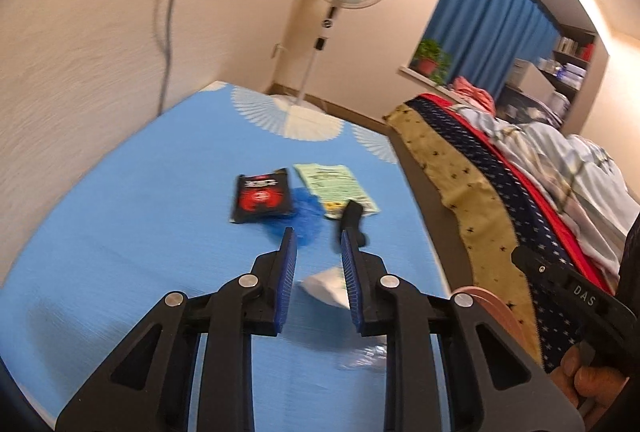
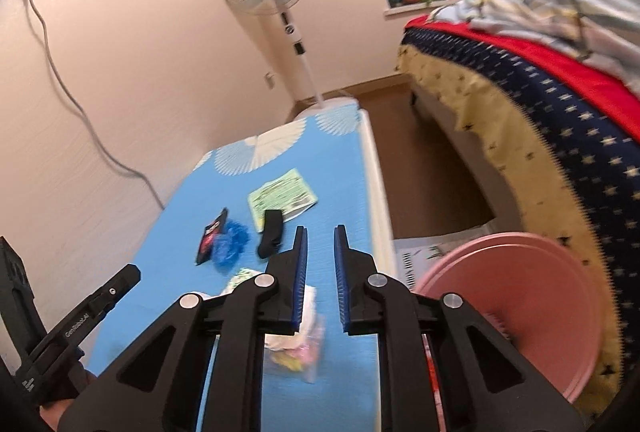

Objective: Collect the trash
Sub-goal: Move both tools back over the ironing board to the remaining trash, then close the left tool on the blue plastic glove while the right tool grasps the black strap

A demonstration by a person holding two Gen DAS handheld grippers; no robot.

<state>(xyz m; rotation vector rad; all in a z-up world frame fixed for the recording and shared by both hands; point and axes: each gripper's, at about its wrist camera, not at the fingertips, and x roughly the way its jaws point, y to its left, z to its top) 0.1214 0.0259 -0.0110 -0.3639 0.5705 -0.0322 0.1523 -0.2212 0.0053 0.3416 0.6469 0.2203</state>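
The left gripper (image 1: 318, 244) points forward and downward, its blue-padded jaws slightly parted with nothing between them. The right gripper (image 2: 321, 242) tilts down alongside it, jaws narrowly apart and empty, each held in a hand (image 1: 592, 378).

Warm, fairly dim indoor light tints the pale textured wall (image 1: 92, 44) pinkish in both views; the brightest patch glows at the upper right corner of the left wrist view. Soft shadows lie under the gripper arms on the light blue patterned table cover (image 1: 132, 252). Motion blur smears the crumpled white wrapper (image 1: 326, 286), the clear plastic scrap (image 1: 366, 356) and the black-and-red packet (image 2: 211, 234). Fisheye distortion bends the dark blue starred bedspread (image 2: 560, 136), and black vignetting rings each frame.
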